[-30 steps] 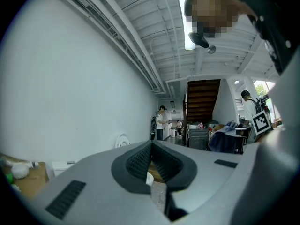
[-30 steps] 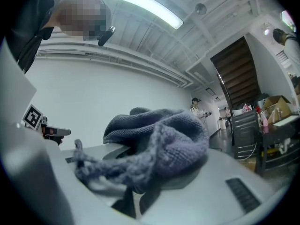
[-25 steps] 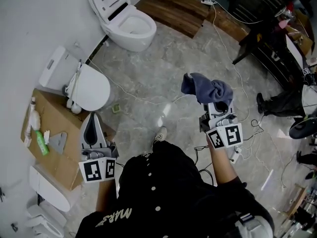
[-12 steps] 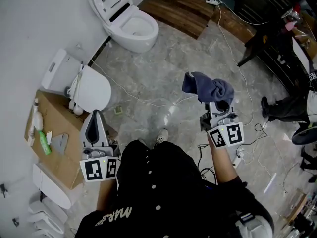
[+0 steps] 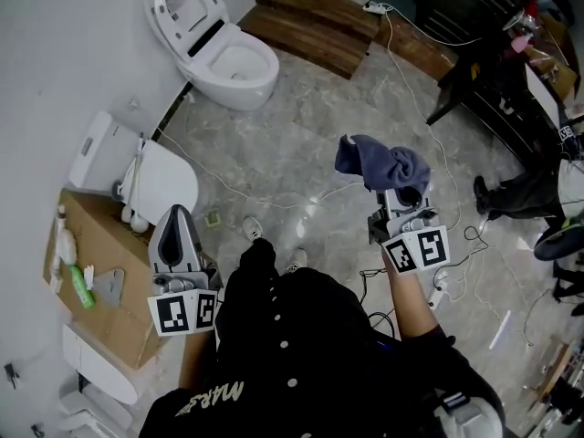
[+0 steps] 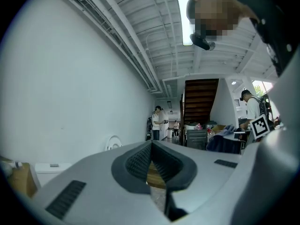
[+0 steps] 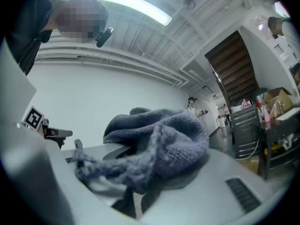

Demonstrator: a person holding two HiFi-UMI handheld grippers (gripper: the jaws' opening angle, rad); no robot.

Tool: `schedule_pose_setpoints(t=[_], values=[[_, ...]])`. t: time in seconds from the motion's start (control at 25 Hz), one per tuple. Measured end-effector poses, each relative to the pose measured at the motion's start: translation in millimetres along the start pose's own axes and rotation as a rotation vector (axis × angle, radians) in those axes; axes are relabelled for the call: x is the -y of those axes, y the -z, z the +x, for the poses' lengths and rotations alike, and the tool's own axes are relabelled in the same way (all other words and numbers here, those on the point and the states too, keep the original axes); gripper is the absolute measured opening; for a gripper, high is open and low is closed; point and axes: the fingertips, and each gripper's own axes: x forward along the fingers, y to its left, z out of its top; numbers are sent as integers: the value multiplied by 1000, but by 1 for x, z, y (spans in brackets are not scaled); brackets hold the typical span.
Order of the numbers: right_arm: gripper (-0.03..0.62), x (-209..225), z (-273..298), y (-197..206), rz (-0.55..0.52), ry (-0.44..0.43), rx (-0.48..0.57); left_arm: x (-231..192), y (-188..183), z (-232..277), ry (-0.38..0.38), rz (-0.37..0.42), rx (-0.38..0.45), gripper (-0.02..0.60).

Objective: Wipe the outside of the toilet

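A white toilet (image 5: 215, 51) with its lid raised stands at the wall at the top left of the head view. A second white toilet (image 5: 137, 171), lid down, stands nearer, at the left. My right gripper (image 5: 402, 192) is shut on a blue-grey cloth (image 5: 381, 163) that bunches over its jaws (image 7: 154, 144). It is held upright at chest height, well apart from both toilets. My left gripper (image 5: 175, 229) is shut with nothing in it, near the closed toilet; its jaw pads meet (image 6: 151, 164).
A cardboard box (image 5: 96, 276) with a green bottle (image 5: 78, 284) on top sits at the left. White cables (image 5: 274, 185) trail over the marble floor. Wooden steps (image 5: 310, 26) lie at the back. A dark chair (image 5: 493, 71) and a seated person's legs (image 5: 525, 190) are at the right.
The view has shifted slightly, and my foot now shows stepping forward on the floor. Both grippers keep their places and the cloth stays held.
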Motion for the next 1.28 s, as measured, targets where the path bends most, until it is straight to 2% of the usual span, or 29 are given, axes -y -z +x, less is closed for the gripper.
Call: schedule_pose_setpoints(t=[0.32,0.8,1.28], values=[[101,-6,56,-1,-32,14,-14,-38,-4,49,18,-23,16,11],[101,-52,156,13,-57,-3,-25,-131,-3,102,-3,-40,8,11],[101,-79,206,25,-69,-10,-42,-186,6,130,-8,-44,-28,11]])
